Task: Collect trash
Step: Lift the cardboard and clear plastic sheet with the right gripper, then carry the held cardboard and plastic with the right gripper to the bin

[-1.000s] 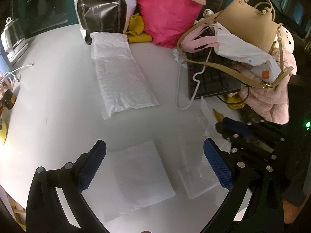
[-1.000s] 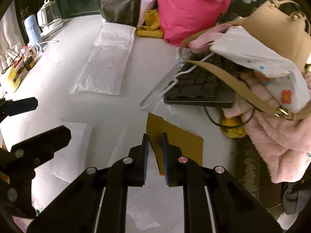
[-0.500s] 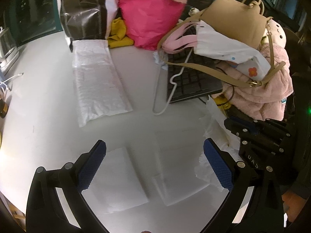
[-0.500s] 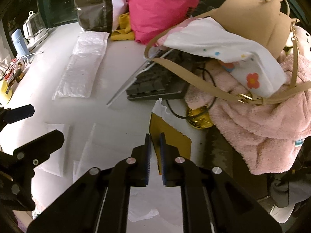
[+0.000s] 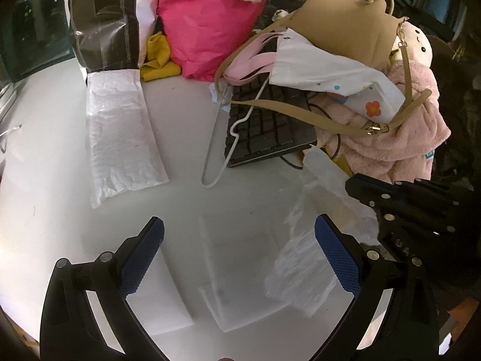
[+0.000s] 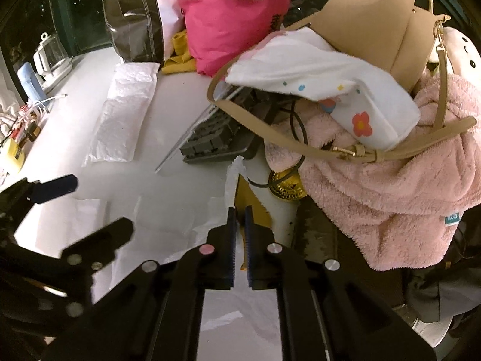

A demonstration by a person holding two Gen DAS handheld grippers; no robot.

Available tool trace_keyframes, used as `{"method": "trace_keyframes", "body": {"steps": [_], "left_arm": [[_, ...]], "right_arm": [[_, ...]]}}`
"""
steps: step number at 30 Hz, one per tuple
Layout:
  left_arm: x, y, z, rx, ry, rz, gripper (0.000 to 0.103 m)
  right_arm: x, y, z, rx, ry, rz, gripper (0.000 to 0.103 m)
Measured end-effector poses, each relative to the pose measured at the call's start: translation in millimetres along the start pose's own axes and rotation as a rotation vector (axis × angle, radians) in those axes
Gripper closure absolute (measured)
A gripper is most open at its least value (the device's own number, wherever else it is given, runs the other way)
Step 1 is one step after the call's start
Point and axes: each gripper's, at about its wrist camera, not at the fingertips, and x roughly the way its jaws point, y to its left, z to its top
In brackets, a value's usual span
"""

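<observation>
My right gripper [image 6: 239, 210] is shut on a crumpled clear plastic bag [image 6: 231, 180] with a brown card [image 6: 255, 207] behind it, held just above the white table. The bag also shows in the left wrist view [image 5: 312, 258], hanging by my right gripper [image 5: 354, 185]. My left gripper [image 5: 239, 249] is open and empty over flat white plastic sheets [image 5: 237, 273] on the table. A long bubble-wrap bag [image 5: 120, 132] lies at the left; it also shows in the right wrist view [image 6: 123, 123].
A black keyboard [image 5: 264, 126] and a white wire hanger [image 5: 222, 144] lie ahead. A pink fleece [image 6: 390, 195], tan handbag [image 6: 375, 33], white pouch [image 6: 324, 90], pink bag [image 5: 210, 30] and dark bag [image 5: 105, 21] crowd the back and right. A kettle [image 6: 51, 57] stands far left.
Both grippers have moved to the right and forward. The right gripper has lifted the plastic bag and card off the table; the left stays open.
</observation>
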Motion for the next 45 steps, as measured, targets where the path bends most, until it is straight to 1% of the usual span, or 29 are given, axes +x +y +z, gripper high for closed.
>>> {"method": "trace_keyframes", "body": {"steps": [6,12,24,30,33,36,38,45], "left_arm": [[-9.2,1.6,-1.0,-0.006,-0.015,0.02,0.006],[-28.2,15.4,-6.2,-0.045,-0.034,0.065,0.006],[-82.8,47.9,-25.8,-0.164,-0.093,0.172,0.006],[-116.4,63.6,-38.1,-0.241,-0.132,0.249,0.006],[-135.7,73.7,-46.3,-0.297,-0.155,0.295,0.006],[-157.1,83.3,-58.1,-0.371,-0.181,0.349,0.006],[-168.0,86.1,-65.7,-0.405,-0.193,0.38,0.006],[-217.1,89.7,-101.1,-0.527,-0.239,0.525,0.006]], "right_arm": [[-12.3,6.5,8.7,-0.023,-0.021,0.043,0.098],[-26.0,16.8,16.8,-0.067,-0.047,0.078,0.098],[-62.3,56.1,39.2,-0.186,-0.13,0.182,0.098],[-80.3,87.9,49.4,-0.274,-0.17,0.274,0.098],[-90.0,103.6,51.7,-0.326,-0.188,0.324,0.098],[-98.6,119.3,52.7,-0.377,-0.203,0.376,0.098],[-104.4,128.1,51.9,-0.405,-0.211,0.406,0.098],[-129.4,168.2,45.0,-0.547,-0.236,0.543,0.098]]}}
